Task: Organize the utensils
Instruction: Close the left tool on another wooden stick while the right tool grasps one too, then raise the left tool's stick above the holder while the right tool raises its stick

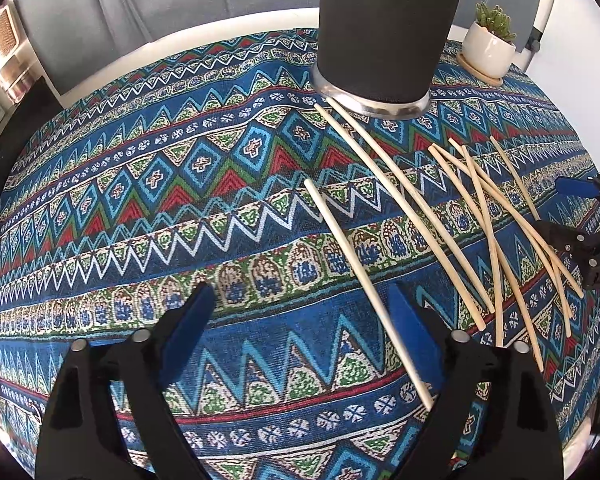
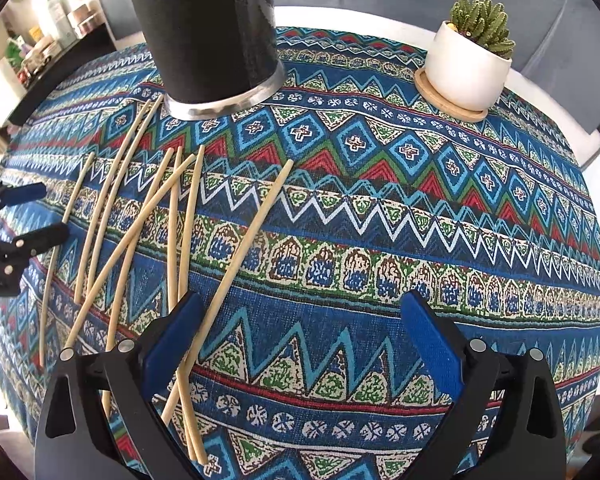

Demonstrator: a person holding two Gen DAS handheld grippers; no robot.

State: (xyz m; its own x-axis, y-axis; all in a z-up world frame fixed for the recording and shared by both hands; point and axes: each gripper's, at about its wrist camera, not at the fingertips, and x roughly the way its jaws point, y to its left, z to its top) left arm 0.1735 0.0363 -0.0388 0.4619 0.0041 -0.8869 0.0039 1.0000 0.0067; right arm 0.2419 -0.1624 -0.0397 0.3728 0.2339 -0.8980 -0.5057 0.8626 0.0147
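Both tongs stand with their blue pads spread and nothing pinched between them. Your left gripper (image 1: 300, 312) hangs over the patterned tablecloth (image 1: 140, 200), and one loose chopstick (image 1: 360, 276) runs just inside its right-hand pad (image 1: 410, 332), not clamped. Your right gripper (image 2: 300, 320) mirrors it: one chopstick (image 2: 236, 268) slants past its left-hand pad (image 2: 172, 336), free of any pinch.

Between the two tools lies the scattered pile of chopsticks (image 2: 140, 240), several crossing one another, with two reaching up to touch the foot of the tall black holder (image 1: 380, 32) at the far side (its mouth is out of view).

To do this step well, choose the stick lying apart from the tangle, centre it between the pads, and close near its middle so it lifts level; crossed sticks would likely drag their neighbours.

Both hands tip steeply downward toward the cloth, side by side. A potted cactus (image 2: 468, 64) stands well clear at the far right.
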